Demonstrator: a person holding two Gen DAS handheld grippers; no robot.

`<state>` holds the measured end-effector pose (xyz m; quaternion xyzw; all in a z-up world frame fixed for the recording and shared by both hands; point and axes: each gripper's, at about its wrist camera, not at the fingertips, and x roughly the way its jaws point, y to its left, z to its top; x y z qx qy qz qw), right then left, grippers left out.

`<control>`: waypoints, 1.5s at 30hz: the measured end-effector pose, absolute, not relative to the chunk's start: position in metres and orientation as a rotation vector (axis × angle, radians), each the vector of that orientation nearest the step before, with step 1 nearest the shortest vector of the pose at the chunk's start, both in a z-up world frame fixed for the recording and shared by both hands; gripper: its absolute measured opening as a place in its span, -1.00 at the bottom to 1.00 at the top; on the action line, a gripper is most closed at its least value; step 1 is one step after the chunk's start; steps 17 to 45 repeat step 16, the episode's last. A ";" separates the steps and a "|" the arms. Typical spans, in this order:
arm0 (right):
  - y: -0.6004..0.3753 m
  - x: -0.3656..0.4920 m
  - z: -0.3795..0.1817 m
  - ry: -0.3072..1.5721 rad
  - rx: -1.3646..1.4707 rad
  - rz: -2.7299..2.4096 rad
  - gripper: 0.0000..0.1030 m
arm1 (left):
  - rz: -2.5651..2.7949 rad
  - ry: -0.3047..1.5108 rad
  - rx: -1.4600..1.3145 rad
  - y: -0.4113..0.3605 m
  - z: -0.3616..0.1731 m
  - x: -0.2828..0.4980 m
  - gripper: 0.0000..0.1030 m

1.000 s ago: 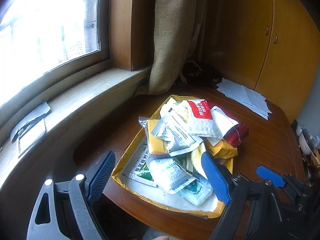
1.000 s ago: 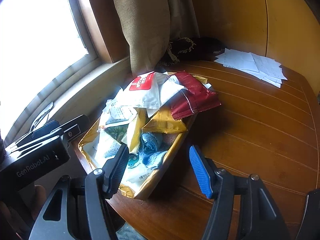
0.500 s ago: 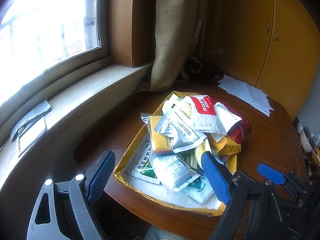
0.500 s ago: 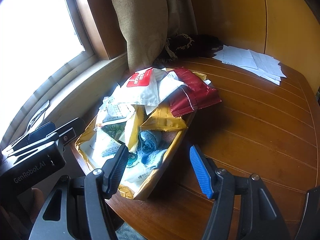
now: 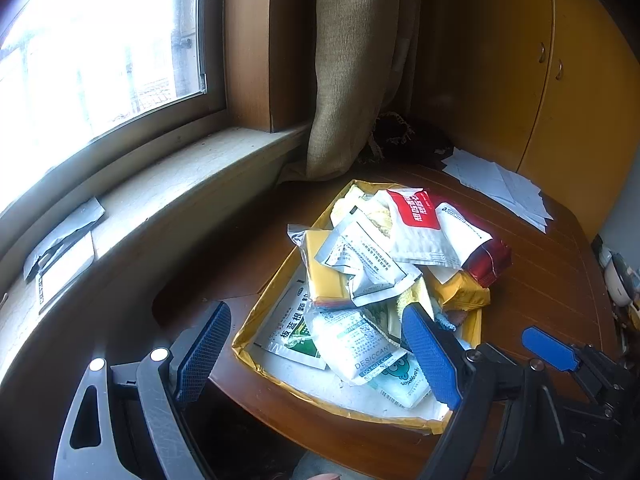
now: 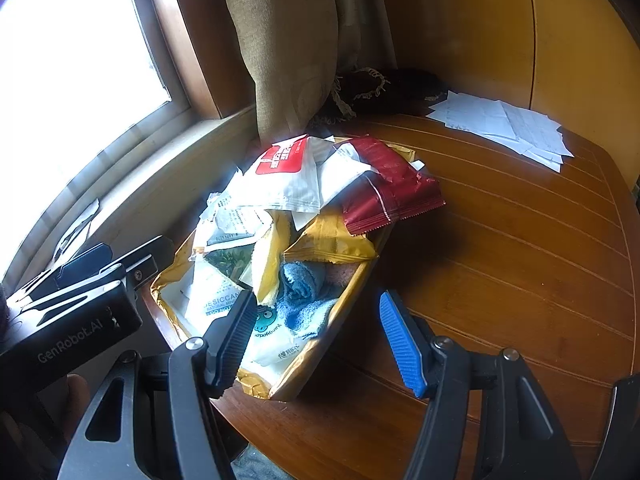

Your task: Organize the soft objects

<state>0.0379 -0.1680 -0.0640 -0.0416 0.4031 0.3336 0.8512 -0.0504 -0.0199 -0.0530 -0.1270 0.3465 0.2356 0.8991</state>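
A shallow yellow tray (image 5: 256, 320) (image 6: 352, 296) sits at the near edge of a round wooden table. It is heaped with soft packets: a white and red pouch (image 5: 416, 220) (image 6: 284, 172), a dark red foil bag (image 6: 388, 184) (image 5: 488, 260), a yellow bag (image 6: 332, 240), a desiccant packet (image 5: 356, 344) and a blue cloth (image 6: 300, 292). My left gripper (image 5: 316, 352) is open and empty, just before the tray's near left corner. My right gripper (image 6: 320, 332) is open and empty over the tray's near right corner.
Loose white papers (image 6: 504, 128) (image 5: 500, 188) lie at the table's far side by yellow cupboard doors (image 5: 580, 80). A burlap curtain (image 6: 292, 40) hangs behind the tray. A window sill (image 5: 140, 208) runs along the left, with papers (image 5: 60, 248) on it.
Both grippers have pulled back and risen slightly, so the tray sits a little farther away. Both stay open. Nothing in the tray has moved.
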 end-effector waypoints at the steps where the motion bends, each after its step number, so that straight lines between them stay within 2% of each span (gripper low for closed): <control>1: -0.168 0.038 -0.064 0.849 -0.088 0.702 0.23 | 0.487 0.716 -0.267 -0.019 -0.053 -0.051 0.75; 45: -0.175 0.040 -0.059 0.827 -0.071 0.703 0.23 | 0.462 0.711 -0.207 -0.023 -0.055 -0.043 0.75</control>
